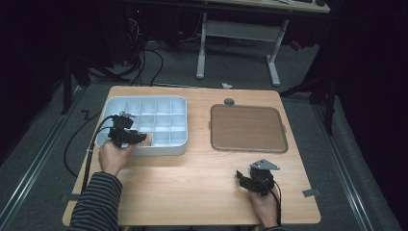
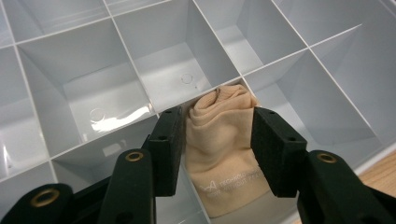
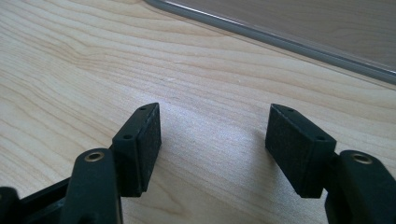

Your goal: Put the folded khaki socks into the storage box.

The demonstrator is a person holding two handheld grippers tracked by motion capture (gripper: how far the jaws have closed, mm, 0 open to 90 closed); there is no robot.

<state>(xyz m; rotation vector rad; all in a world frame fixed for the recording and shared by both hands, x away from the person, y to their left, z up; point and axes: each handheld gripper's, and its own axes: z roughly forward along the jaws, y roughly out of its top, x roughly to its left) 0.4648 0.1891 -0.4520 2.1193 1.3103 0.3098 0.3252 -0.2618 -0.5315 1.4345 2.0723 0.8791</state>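
Left gripper view: beige sock [image 2: 219,144] sits in near-edge compartment of organizer tray [image 2: 116,84], between left gripper [image 2: 217,140] jaws, parted, pads clear of fabric. Best lift straight up, avoid dividers. Right gripper [image 3: 212,140] wide, empty, over counter [image 3: 140,56].

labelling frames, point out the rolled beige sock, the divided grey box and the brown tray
rolled beige sock [image 2: 219,140], left gripper view, middle of the roll
divided grey box [image 1: 144,152], high view, near outer wall
brown tray [image 1: 248,127], high view, bare middle of its surface
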